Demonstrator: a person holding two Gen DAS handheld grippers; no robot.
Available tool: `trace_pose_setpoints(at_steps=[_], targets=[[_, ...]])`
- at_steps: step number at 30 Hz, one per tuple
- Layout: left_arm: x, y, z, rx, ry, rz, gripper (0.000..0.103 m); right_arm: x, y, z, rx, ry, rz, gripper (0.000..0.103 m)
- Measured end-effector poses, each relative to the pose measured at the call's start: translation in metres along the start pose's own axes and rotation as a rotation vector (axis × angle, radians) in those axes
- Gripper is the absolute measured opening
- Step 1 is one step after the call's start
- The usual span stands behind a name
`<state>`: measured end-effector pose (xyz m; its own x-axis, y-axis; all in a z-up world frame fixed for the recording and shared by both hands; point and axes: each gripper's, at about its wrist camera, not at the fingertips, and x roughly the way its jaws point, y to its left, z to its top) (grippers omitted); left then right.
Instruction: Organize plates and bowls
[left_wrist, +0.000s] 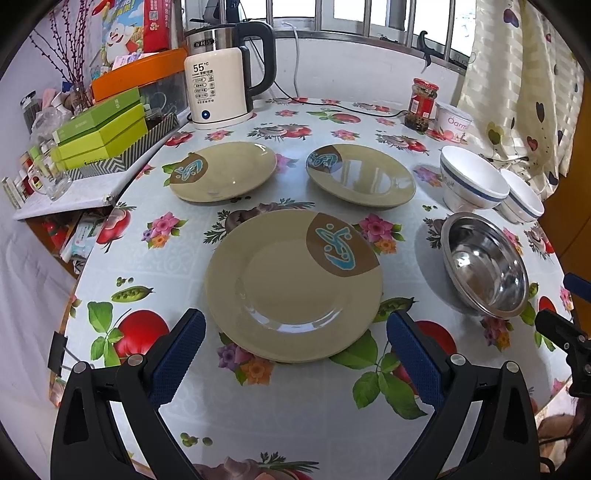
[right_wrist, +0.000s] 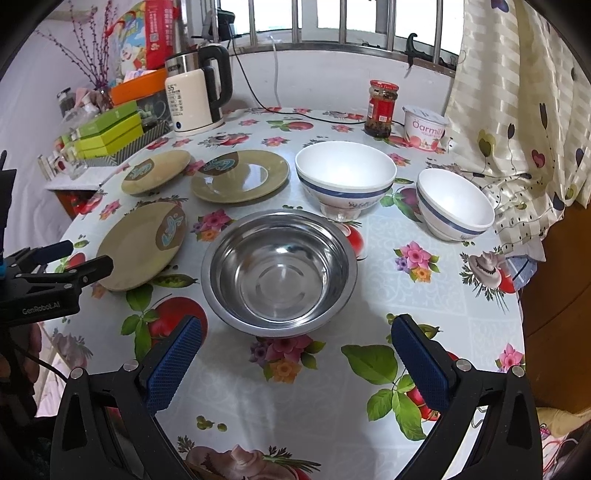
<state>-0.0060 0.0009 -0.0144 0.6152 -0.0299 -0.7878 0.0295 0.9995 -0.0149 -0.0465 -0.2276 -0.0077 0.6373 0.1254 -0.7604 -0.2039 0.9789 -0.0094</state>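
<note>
Three tan plates lie apart on the flowered table: a near plate (left_wrist: 291, 284) (right_wrist: 142, 245), a far left plate (left_wrist: 223, 171) (right_wrist: 157, 171) and a far right plate (left_wrist: 360, 175) (right_wrist: 240, 175). A steel bowl (left_wrist: 484, 264) (right_wrist: 279, 271) sits to their right. Two white bowls with blue bands stand behind it, a larger one (left_wrist: 471, 179) (right_wrist: 345, 177) and a smaller one (left_wrist: 522, 201) (right_wrist: 454, 203). My left gripper (left_wrist: 295, 330) is open and empty just before the near plate. My right gripper (right_wrist: 295, 334) is open and empty just before the steel bowl.
A kettle (left_wrist: 221, 77) (right_wrist: 195, 99), a red-lidded jar (left_wrist: 421, 105) (right_wrist: 380, 109) and a yoghurt tub (right_wrist: 424, 127) stand at the table's back. Green boxes (left_wrist: 99, 129) sit on a shelf at left. A curtain (right_wrist: 517, 110) hangs at right.
</note>
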Motion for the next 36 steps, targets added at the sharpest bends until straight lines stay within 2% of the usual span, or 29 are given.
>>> trace_pose_setpoints(at_steps=[36], targets=[[0.0029,0.0036,0.0031,-0.024,0.001,-0.009,0.099,0.0,0.003,0.0038,-0.008,0.004,0.007,0.103]])
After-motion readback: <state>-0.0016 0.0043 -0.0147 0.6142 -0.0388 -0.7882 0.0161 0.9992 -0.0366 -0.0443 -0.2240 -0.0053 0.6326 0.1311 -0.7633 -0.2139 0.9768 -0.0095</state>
